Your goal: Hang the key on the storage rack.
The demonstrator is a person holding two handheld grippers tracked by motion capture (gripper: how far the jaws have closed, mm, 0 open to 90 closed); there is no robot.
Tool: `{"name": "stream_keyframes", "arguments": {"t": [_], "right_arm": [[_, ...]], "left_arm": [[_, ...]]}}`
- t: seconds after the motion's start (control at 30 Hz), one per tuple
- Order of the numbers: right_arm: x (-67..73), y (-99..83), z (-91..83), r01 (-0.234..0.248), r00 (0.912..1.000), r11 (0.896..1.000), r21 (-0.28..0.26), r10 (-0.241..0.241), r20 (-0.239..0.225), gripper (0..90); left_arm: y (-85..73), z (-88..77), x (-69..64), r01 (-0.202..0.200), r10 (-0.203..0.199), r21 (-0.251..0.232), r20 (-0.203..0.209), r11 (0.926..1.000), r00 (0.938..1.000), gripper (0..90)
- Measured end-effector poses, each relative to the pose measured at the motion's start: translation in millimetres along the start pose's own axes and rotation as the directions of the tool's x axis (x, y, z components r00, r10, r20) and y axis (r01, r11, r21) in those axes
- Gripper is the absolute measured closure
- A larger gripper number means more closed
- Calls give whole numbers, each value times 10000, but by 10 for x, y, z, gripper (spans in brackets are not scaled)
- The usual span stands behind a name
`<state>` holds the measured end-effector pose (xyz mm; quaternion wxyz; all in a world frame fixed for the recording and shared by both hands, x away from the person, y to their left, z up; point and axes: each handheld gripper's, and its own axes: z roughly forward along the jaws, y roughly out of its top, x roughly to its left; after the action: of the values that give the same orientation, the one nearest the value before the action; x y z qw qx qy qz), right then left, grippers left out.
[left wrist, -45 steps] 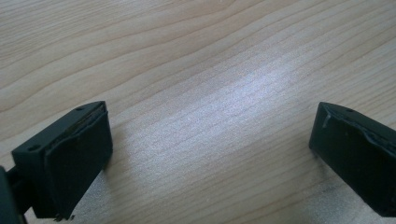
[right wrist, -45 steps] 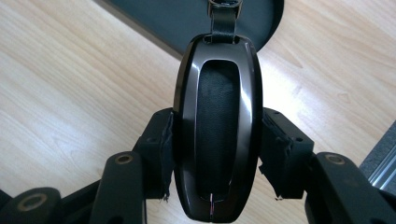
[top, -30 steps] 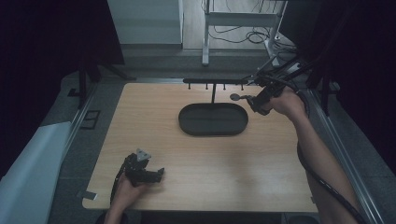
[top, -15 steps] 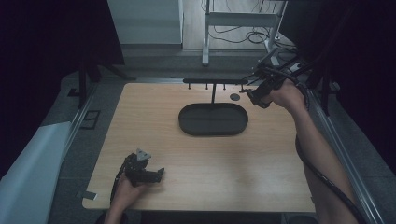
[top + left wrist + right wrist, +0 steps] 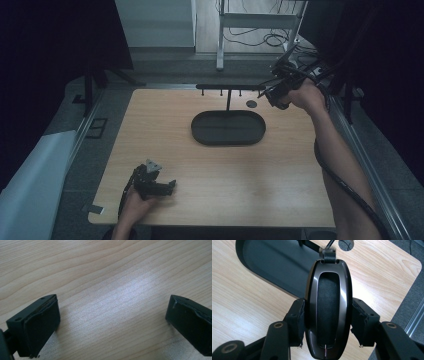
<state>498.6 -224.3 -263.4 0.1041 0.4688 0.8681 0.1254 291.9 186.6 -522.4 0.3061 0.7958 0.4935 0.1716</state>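
Right gripper [image 5: 328, 322] clamps a dark glossy key fob [image 5: 328, 307] across its width, up at the desk's [image 5: 210, 200] far right corner beside the right end of the hook rack's [image 5: 227, 87] bar. Step looks like hanging the fob. Next move: line its strap loop [image 5: 329, 255] up with 1 of the hooks, then lower. Fob's long axis runs along the jaws, loop end pointing away toward the oval tray [image 5: 228, 128]. Left gripper [image 5: 112, 322] rests near the desk's near left corner, jaws wide, empty.
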Motion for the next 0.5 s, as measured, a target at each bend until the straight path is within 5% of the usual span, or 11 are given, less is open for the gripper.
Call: {"name": "stream_keyframes", "arguments": {"t": [0.2,0.5], "right_arm": [[-17,48,67,-91,9997,9999,63,89,234,491],[-21,70,159,-163,9999,9999,-9,163,-11,491]], "left_arm": [[0,0,-1,10,-10,5,7,10000,10000,0],[0,0,-1,14,-14,6,3,10000,10000,0]]}}
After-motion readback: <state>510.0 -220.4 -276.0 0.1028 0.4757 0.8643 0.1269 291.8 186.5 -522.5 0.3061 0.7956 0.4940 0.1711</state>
